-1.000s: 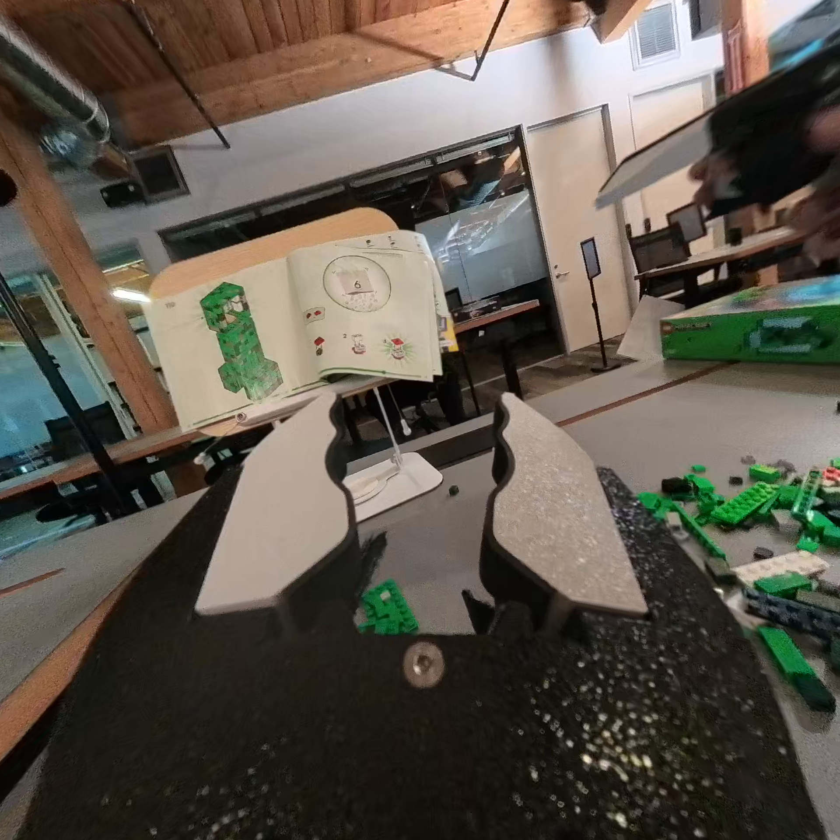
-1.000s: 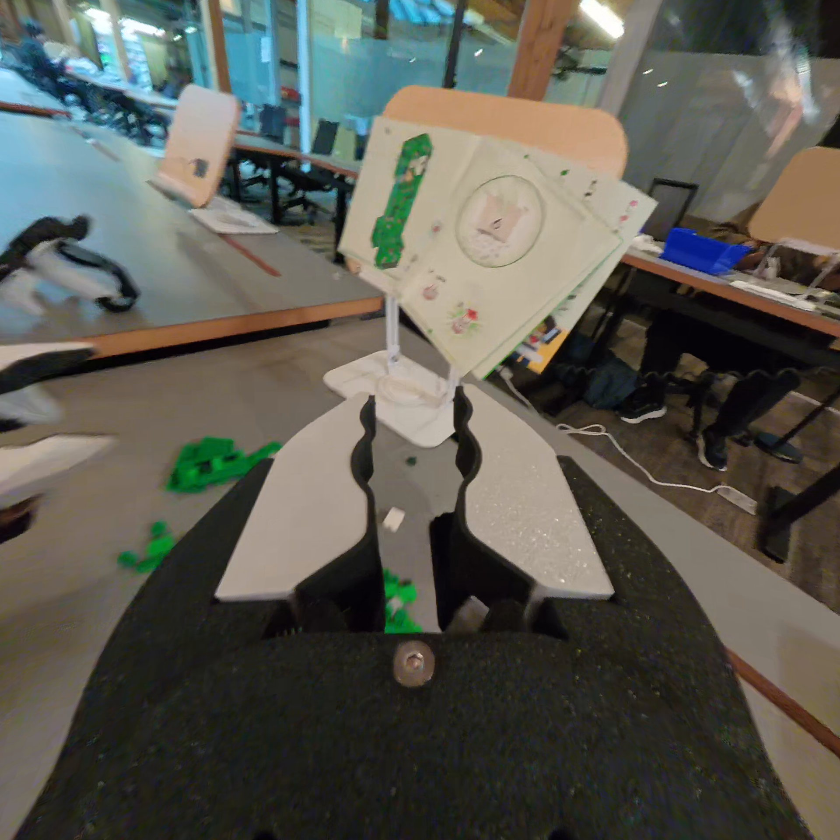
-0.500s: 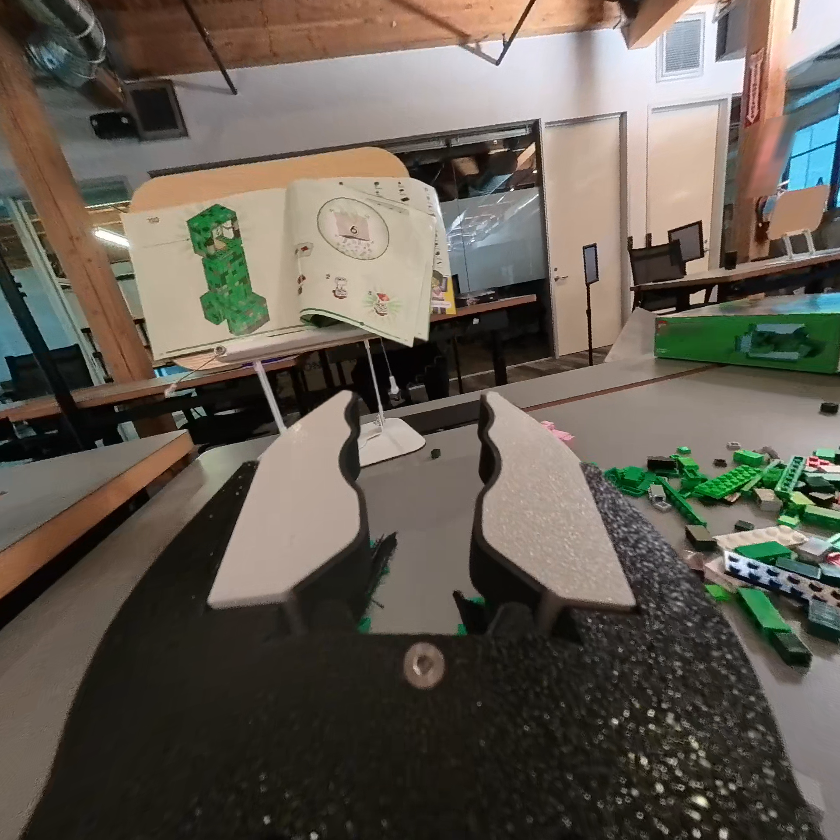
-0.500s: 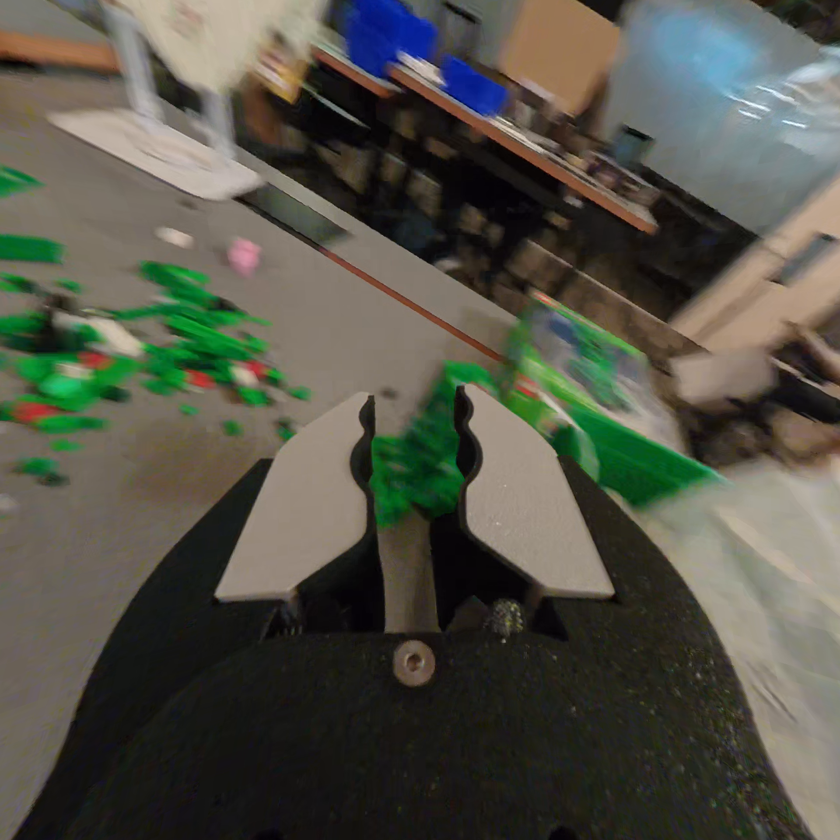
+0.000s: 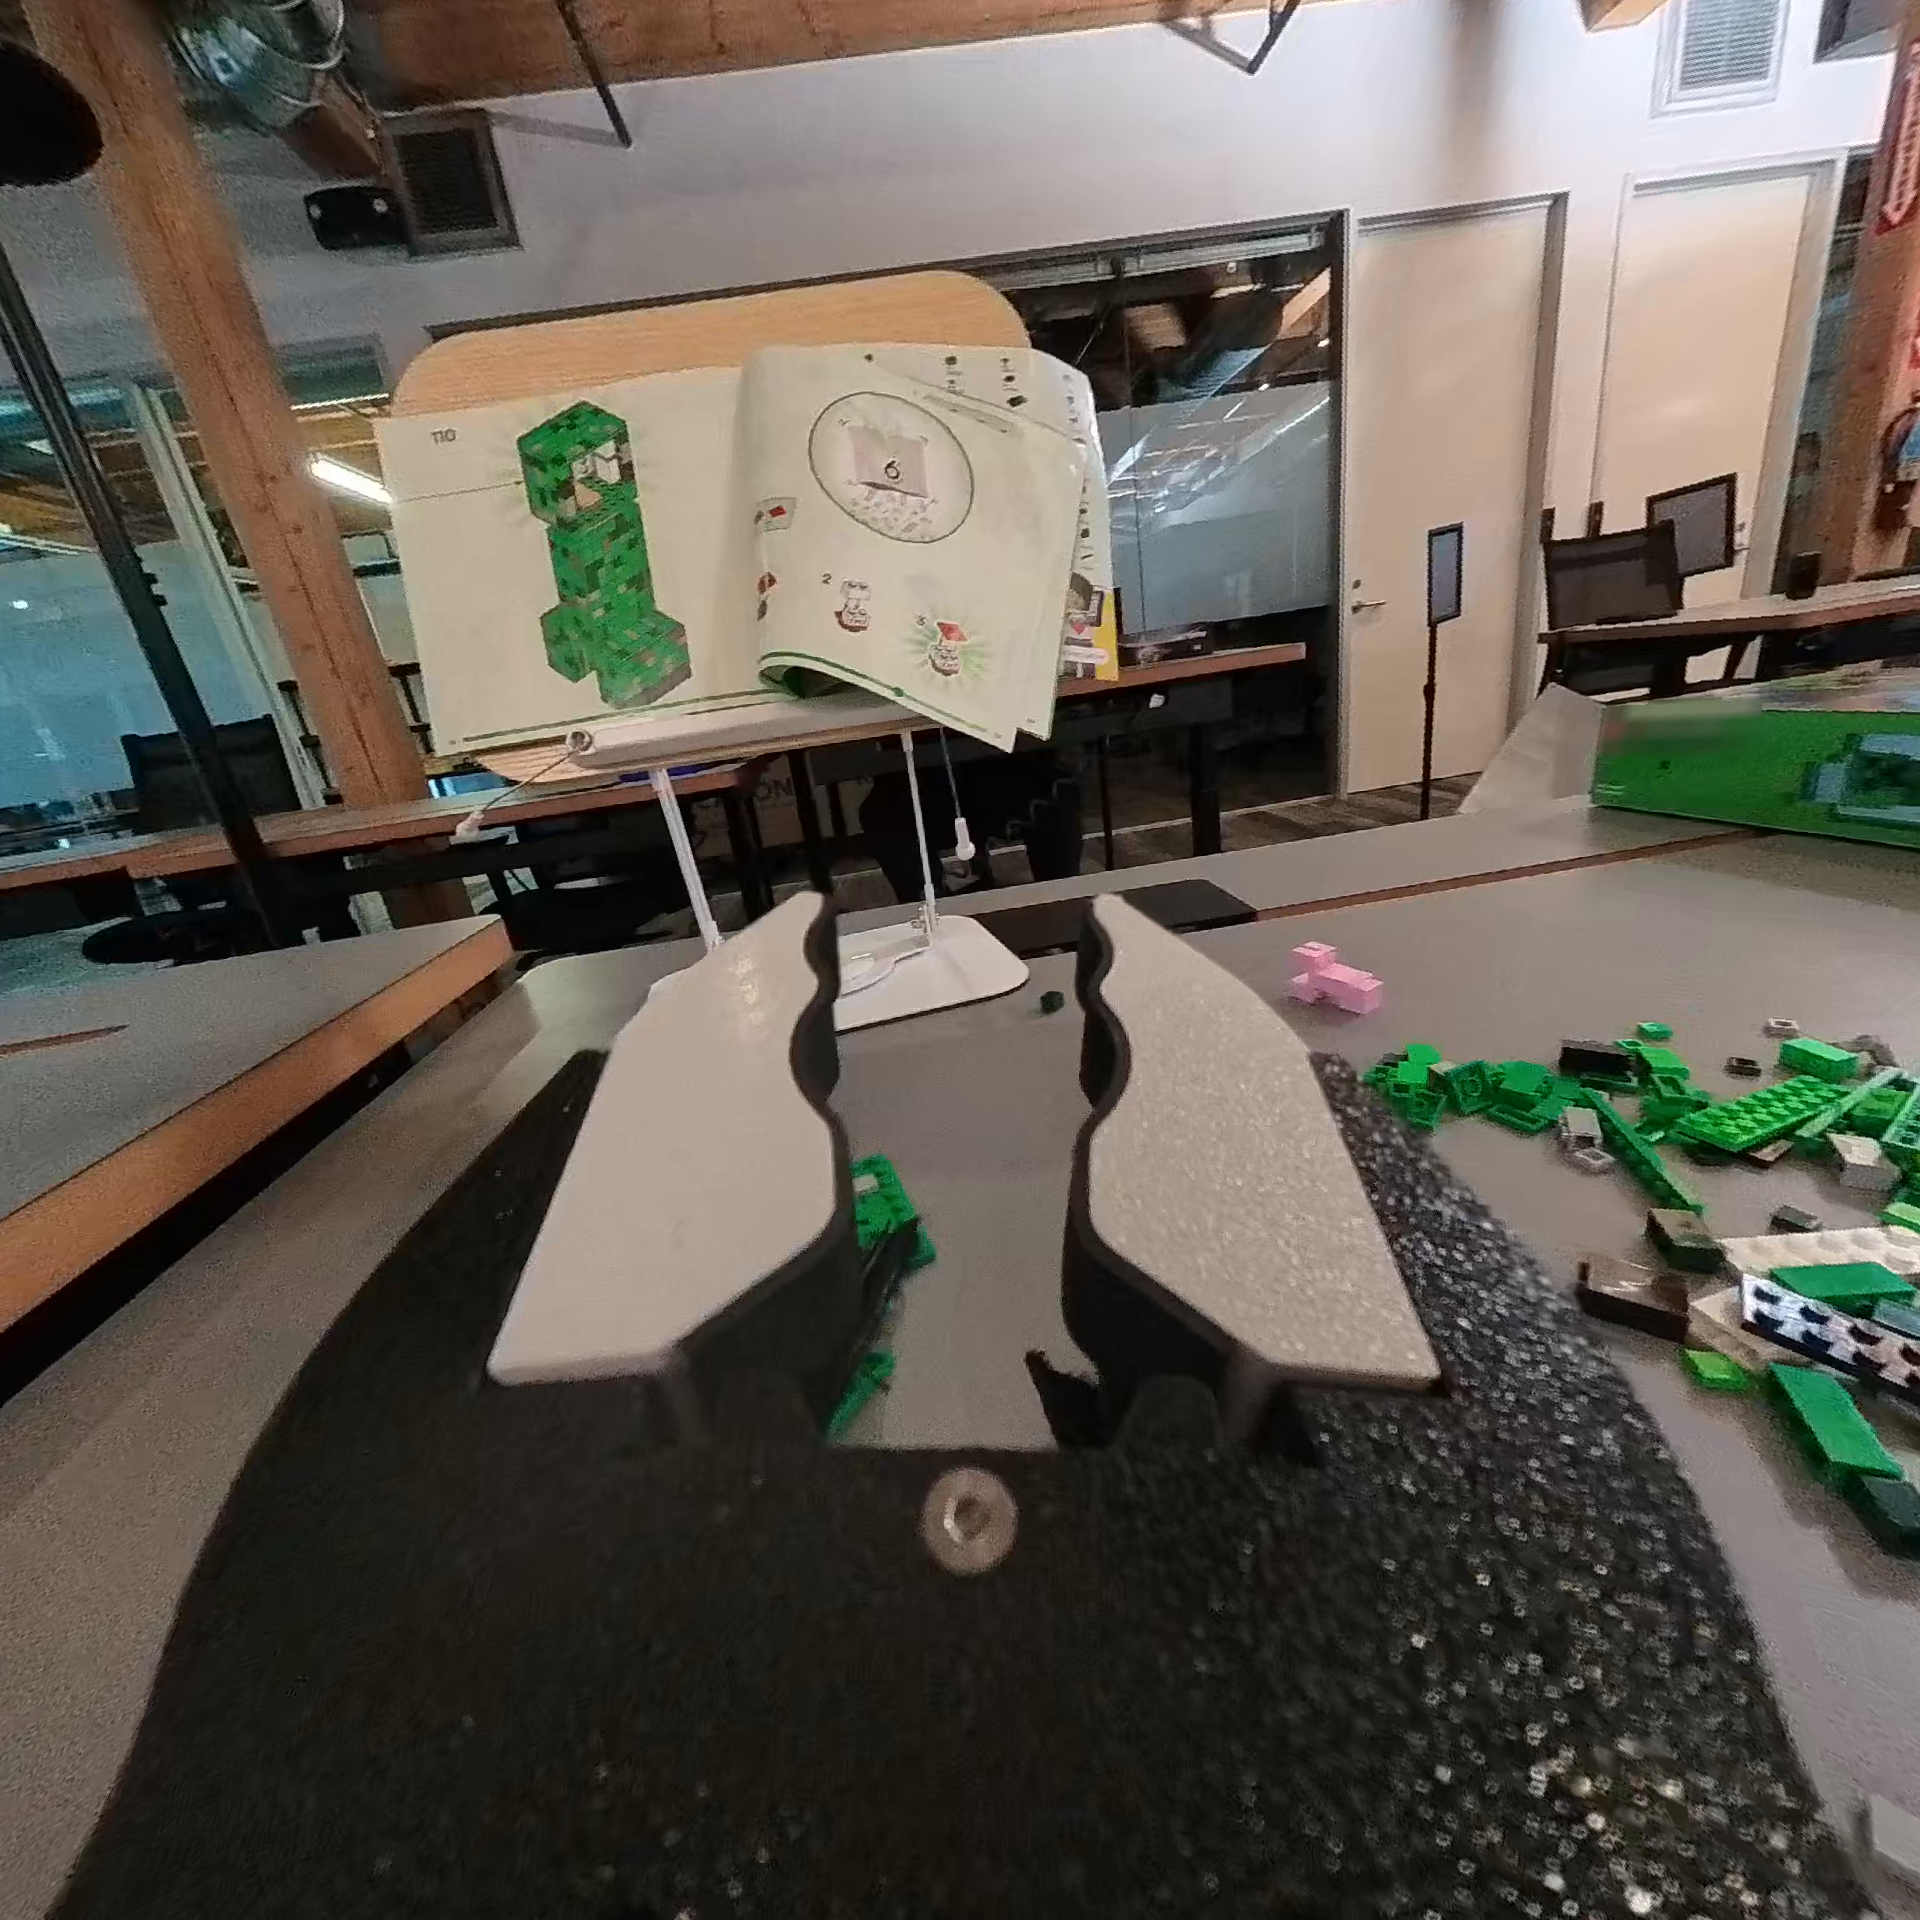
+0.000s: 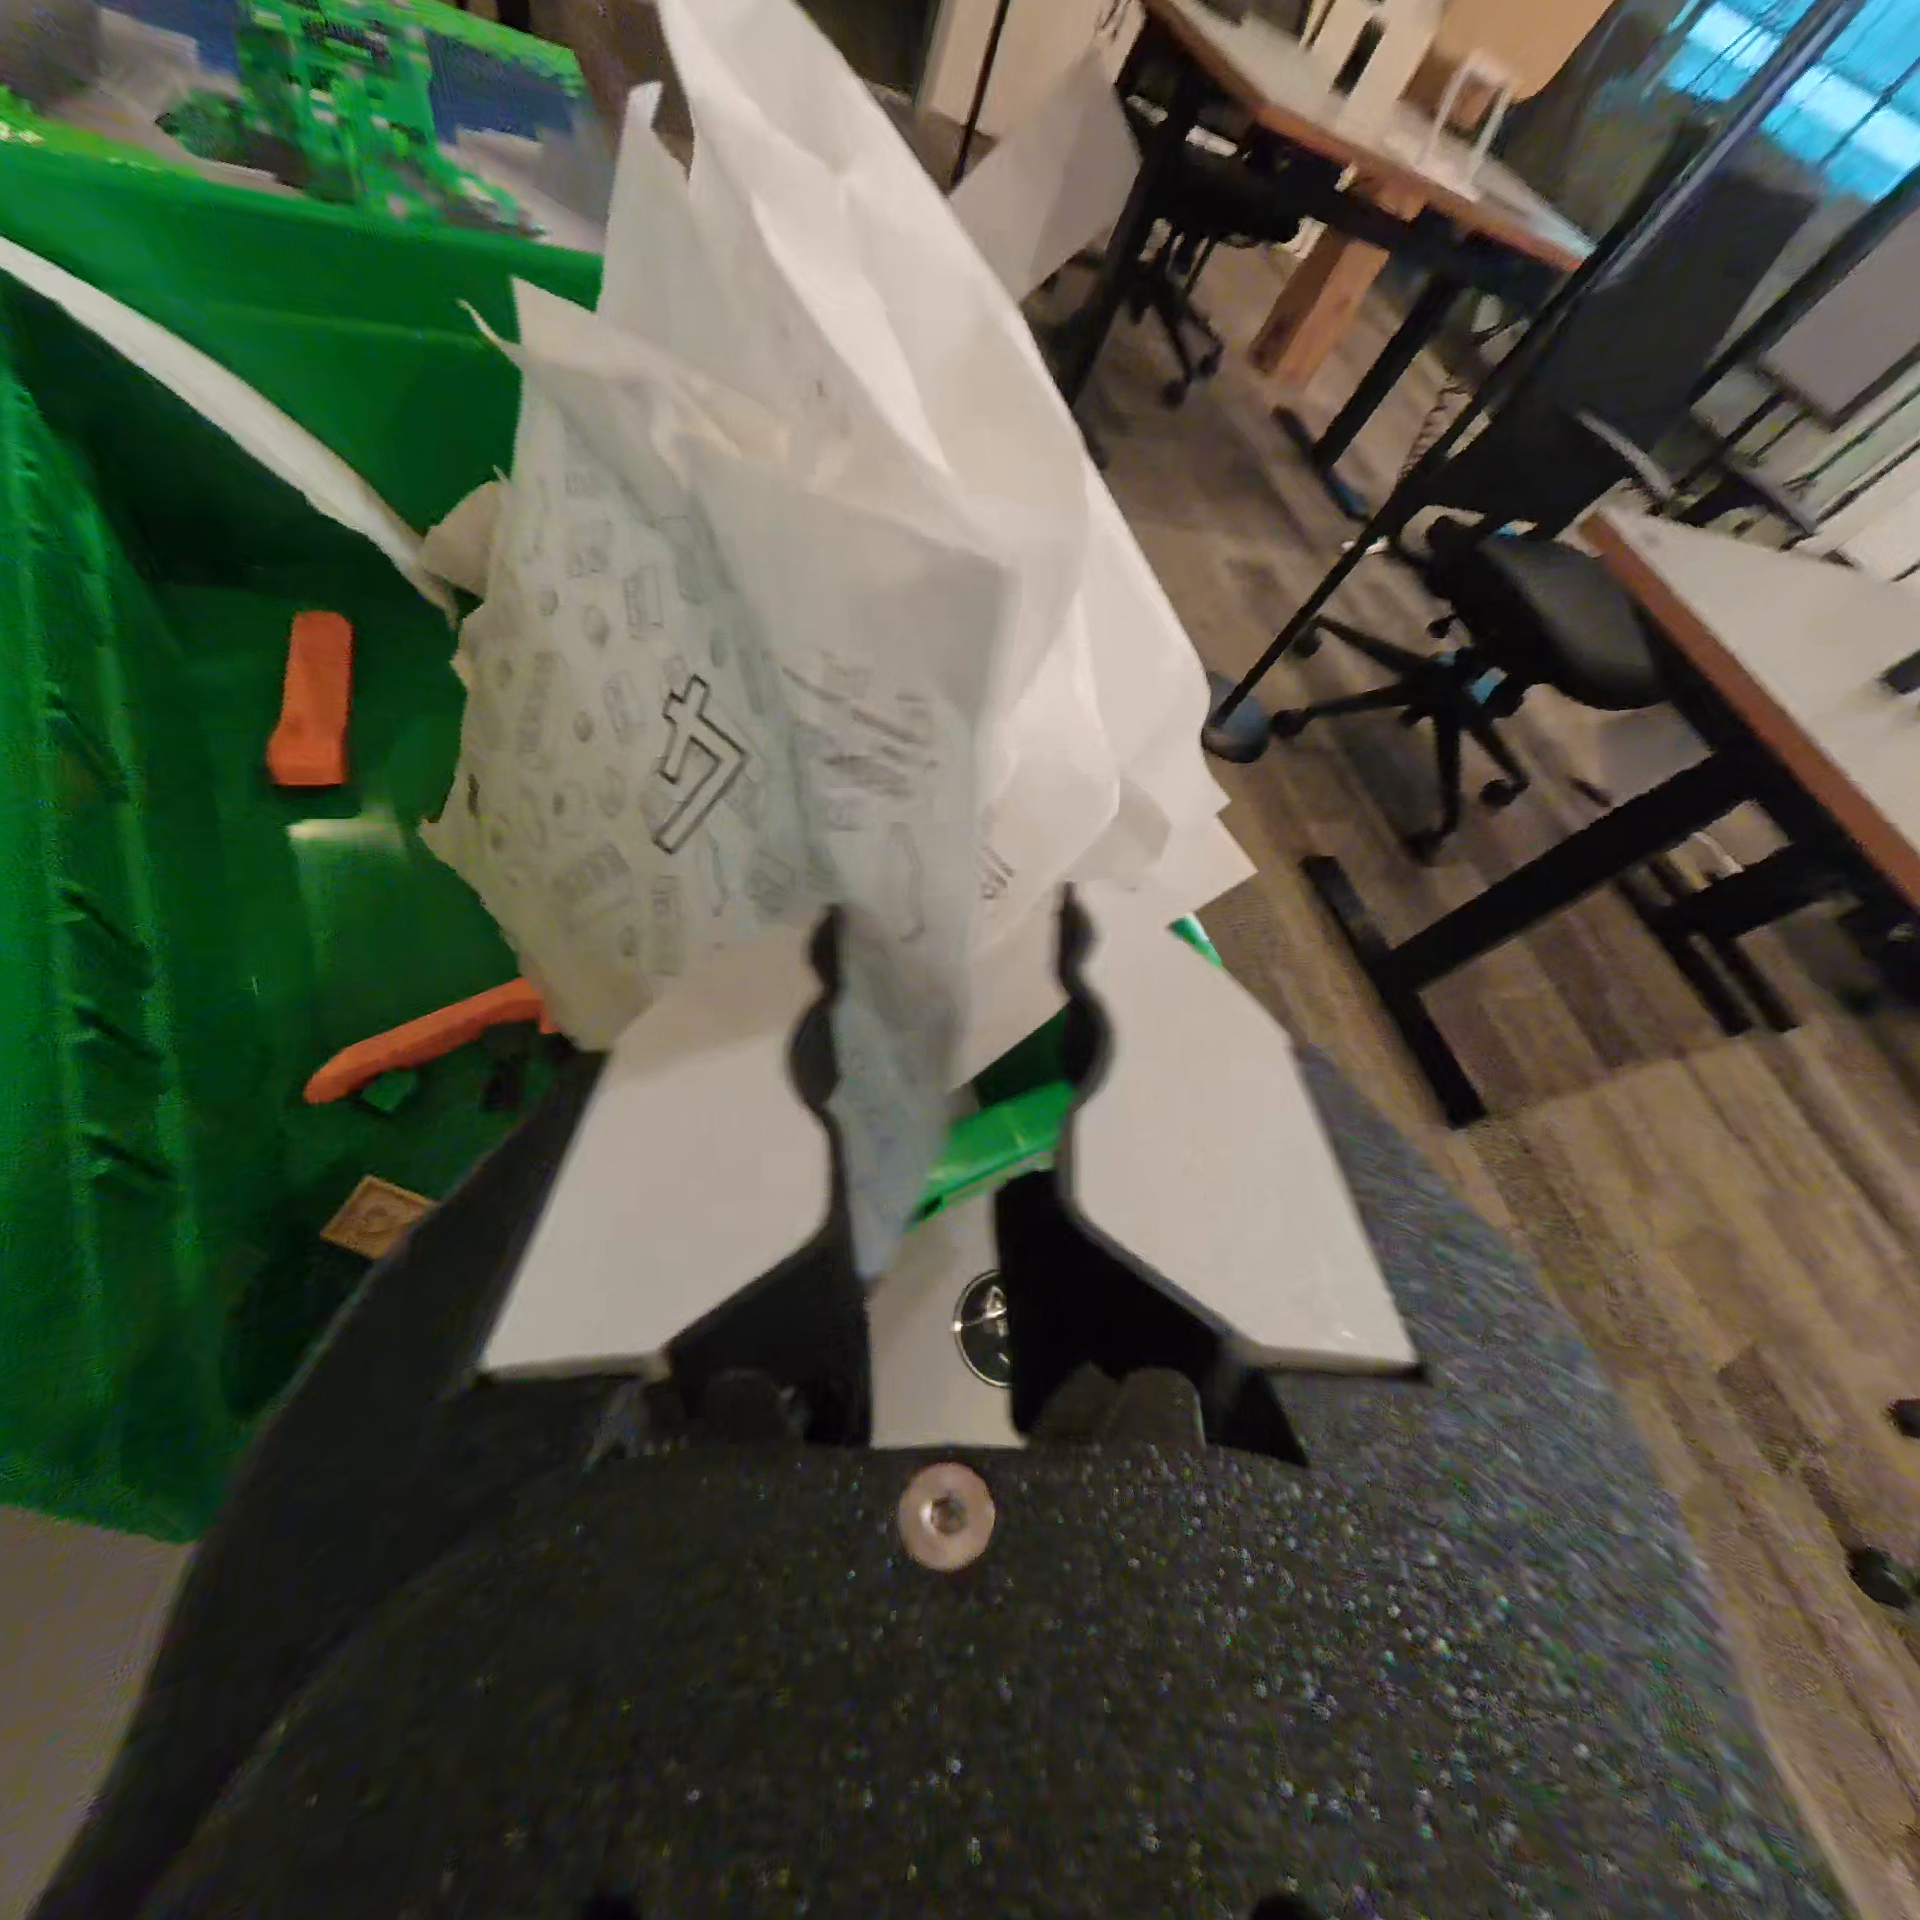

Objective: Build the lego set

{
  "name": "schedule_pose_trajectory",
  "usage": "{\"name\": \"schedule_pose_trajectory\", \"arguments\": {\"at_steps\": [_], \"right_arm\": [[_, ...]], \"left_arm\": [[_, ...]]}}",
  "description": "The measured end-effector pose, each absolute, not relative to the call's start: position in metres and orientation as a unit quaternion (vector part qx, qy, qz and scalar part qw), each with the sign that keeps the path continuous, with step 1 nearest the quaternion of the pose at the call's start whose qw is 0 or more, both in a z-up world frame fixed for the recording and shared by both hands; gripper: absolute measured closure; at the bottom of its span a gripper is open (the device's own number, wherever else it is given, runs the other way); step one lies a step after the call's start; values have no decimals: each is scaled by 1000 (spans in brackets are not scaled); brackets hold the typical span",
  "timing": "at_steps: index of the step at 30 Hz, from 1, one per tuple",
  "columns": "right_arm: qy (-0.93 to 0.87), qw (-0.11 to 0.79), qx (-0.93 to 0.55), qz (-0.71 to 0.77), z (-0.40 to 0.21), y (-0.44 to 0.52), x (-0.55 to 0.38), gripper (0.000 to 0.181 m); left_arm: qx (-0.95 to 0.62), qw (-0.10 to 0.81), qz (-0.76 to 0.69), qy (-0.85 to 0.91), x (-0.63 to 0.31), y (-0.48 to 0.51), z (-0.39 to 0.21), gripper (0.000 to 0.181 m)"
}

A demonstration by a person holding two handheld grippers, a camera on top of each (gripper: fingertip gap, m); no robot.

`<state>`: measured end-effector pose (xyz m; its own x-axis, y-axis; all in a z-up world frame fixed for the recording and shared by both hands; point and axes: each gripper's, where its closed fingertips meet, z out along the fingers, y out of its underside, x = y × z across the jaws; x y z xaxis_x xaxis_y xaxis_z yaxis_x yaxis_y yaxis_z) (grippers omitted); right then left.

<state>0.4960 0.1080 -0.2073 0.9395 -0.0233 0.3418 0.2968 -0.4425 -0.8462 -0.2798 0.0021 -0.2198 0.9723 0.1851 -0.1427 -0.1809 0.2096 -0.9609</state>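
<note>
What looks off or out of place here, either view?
The instruction booklet on its stand has right-hand pages curling forward and drooping past the ledge. Loose lego pieces lie scattered unsorted on the table. The right gripper is open at crumpled paper bags stuffed in the green box, not at bricks.

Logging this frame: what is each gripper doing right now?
Left gripper: open, holding nothing, above the table.
Right gripper: open around a paper bag, not clamped.
</note>
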Motion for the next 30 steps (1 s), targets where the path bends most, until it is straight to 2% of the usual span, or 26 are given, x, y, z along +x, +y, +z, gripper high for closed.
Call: {"name": "schedule_pose_trajectory", "arguments": {"at_steps": [1,4,7,11,15,19,23,30], "right_arm": [[-87,527,-834,-141,-207,111,494,160],[-138,610,-775,-95,-179,117,465,179],[-250,675,-678,-149,-159,113,427,180],[-374,671,-589,-252,-179,105,390,180],[-419,635,-620,-191,-209,94,385,180],[-422,591,-668,-162,-222,91,397,176],[-397,573,-708,-114,-217,89,404,143],[-302,617,-726,30,-174,78,440,135]], "left_arm": [[-618,777,122,-4,-281,1,-220,139],[-619,774,135,-10,-283,-1,-221,142],[-621,770,144,-16,-284,-3,-221,144],[-629,763,149,-22,-286,-1,-225,148],[-631,760,149,-29,-288,-1,-226,150],[-631,760,147,-38,-291,-1,-227,152],[-632,761,143,-44,-293,-2,-228,152],[-632,762,137,-48,-294,-2,-228,153]]}}
